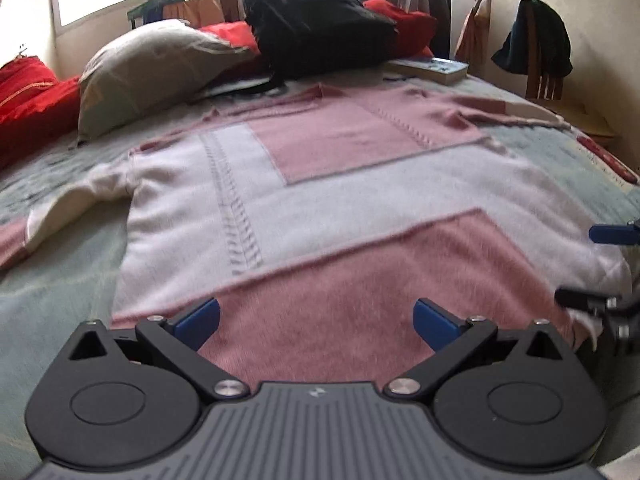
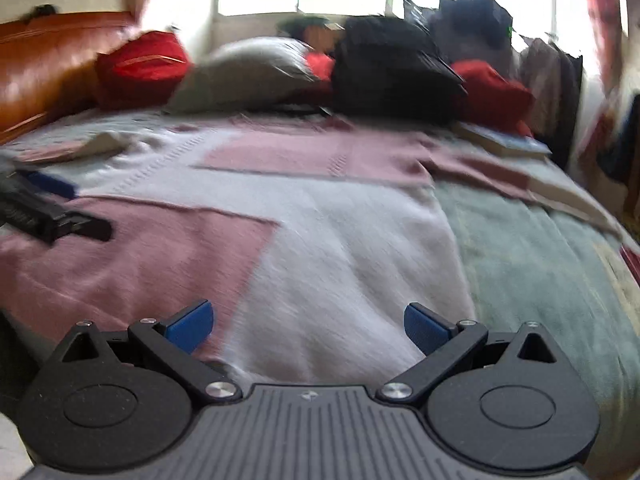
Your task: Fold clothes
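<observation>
Sweater (image 1: 320, 208) flat on bed (image 1: 72, 280); pillow (image 1: 152, 68), backpack (image 1: 316, 24) behind.

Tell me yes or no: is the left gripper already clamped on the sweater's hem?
No. The left gripper has its blue fingers spread wide apart above the pink hem of the sweater, gripping nothing.

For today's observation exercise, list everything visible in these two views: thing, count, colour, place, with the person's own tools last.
sweater: one, pink and white blocks, spread flat on the bed
bedspread: one, pale green, under the sweater
pillow: one, beige, head of bed
cushions: several, red, head of bed
bag: one, black, beside the pillow
book: one, pale, behind the sweater
chair: one, wooden, dark garment draped, beside the bed
left gripper: open, blue fingers, over pink hem
right gripper: open, over white hem
</observation>
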The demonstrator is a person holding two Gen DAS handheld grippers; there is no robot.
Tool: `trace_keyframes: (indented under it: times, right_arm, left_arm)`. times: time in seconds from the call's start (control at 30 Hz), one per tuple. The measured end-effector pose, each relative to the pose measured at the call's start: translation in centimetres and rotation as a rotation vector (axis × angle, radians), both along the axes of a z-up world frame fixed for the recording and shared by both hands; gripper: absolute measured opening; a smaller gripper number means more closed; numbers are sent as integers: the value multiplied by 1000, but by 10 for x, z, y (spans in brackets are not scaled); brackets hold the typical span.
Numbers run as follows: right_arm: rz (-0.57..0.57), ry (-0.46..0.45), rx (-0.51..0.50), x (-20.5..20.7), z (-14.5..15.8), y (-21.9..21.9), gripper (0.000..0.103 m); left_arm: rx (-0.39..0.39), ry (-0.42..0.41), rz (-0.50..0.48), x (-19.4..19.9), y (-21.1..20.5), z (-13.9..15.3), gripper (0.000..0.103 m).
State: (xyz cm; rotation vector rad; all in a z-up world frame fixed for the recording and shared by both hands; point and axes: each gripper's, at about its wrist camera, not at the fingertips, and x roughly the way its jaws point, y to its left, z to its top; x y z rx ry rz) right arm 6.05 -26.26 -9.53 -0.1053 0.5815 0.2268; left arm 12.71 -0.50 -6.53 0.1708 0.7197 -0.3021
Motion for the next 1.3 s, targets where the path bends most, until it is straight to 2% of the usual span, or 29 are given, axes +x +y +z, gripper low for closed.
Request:
trace_keyframes:
  times: [0.13,0.23,0.33,0.4,0.5,0.57,0.73,0.93,1.03,1.17,1.3]
  right_arm:
    - [39,-20,-15,5,3,1,103]
    - [49,-37,40,10,10,-9,103]
    - [61,-46,111,22,18,-24,103]
    - [53,-25,152,37,17,-32,103]
    - [44,80,230,57,6,-41,103]
    - [31,141,251,60,-7,-46,103]
    - [67,122,248,53,5,-66,103]
    - [-46,91,375,89,33,-138,103]
    - [-120,85,439,114,38,-181,103]
    - [-221,122,522,151,28,-239,103]
    - [-325,177,586,180,6,-290,103]
  left_arm:
    - [1,-15,12,2,-6,5,102]
    - [-16,-13,7,5,-9,8,102]
    - [13,-15,13,9,-16,6,102]
    - [8,19,30,13,-18,0,102]
    - [-1,96,67,18,-19,-14,102]
    - [-4,101,78,17,-19,-18,102]
    - [-9,86,61,25,-23,-5,102]
    - [-64,11,-42,37,-55,17,102]
    - [-75,12,-71,44,-72,16,102]
    - [-66,40,-90,52,-90,7,102]
    - [-47,56,-97,61,-104,0,102]
